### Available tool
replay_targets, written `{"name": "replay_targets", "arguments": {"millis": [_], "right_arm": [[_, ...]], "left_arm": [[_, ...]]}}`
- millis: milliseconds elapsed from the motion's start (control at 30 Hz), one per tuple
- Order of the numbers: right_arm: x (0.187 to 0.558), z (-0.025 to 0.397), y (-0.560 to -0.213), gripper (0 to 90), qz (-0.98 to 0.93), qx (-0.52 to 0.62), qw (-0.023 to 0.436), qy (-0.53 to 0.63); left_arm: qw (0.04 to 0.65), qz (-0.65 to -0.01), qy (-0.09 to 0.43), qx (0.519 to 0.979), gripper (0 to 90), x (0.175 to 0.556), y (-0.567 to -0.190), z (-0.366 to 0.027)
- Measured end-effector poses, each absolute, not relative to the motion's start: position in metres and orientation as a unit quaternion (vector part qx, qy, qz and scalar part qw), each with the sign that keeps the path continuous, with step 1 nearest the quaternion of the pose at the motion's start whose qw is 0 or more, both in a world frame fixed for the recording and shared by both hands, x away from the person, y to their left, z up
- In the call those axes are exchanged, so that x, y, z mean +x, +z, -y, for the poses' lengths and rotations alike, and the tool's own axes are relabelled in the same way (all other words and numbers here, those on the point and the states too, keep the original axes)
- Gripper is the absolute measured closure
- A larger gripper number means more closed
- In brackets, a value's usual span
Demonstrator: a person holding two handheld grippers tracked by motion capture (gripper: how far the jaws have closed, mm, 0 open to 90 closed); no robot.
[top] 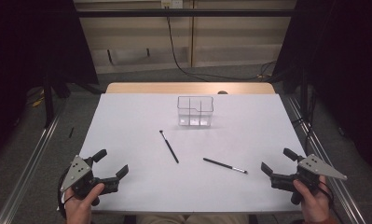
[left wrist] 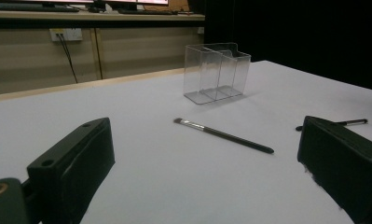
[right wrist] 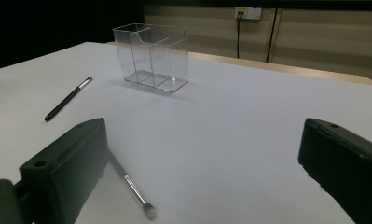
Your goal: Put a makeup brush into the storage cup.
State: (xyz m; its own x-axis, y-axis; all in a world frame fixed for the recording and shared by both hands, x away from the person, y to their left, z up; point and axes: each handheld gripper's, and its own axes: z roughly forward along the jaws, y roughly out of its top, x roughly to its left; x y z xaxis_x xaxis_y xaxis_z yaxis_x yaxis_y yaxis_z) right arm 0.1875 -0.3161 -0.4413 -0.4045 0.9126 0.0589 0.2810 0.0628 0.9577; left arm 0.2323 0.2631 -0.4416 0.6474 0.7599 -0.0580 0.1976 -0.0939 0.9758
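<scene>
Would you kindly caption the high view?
Two open grippers flank two brushes before a clear organizer.

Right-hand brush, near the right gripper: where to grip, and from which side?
Grip the brush mid-handle, on the dark shaft, coming from above with the right gripper, jaws across its length. It lies flat and thin on the table, bristle tip toward that gripper, so a side approach probably finds little to pinch.

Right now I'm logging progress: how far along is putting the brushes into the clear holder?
Nothing is done yet: the clear holder stands empty. Both brushes lie flat on the table. Neither is in hand; the left tool and right tool are open at the near edge. Both pickups remain.
</scene>
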Motion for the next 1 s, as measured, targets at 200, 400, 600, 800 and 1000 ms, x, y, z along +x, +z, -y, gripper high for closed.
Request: {"name": "replay_targets", "arguments": {"millis": [200,400,600,800,1000], "right_arm": [[0.188,0.316,-0.442,1.0,-0.66,0.452,0.306,0.517],[0.188,0.316,-0.442,1.0,-0.657,0.453,0.304,0.52],[0.187,0.316,-0.442,1.0,-0.655,0.455,0.303,0.521],[0.184,0.316,-0.442,1.0,-0.659,0.45,0.306,0.518],[0.182,0.316,-0.441,1.0,-0.658,0.451,0.306,0.519]], "left_arm": [[0.573,-0.346,0.241,0.703,3.4,0.234,-0.442,-0.263],[0.571,-0.343,0.237,0.707,3.4,0.234,-0.443,-0.261],[0.567,-0.334,0.231,0.717,3.4,0.236,-0.443,-0.256],[0.571,-0.329,0.224,0.718,3.5,0.239,-0.442,-0.247],[0.562,-0.322,0.221,0.729,3.5,0.245,-0.44,-0.235]]}}
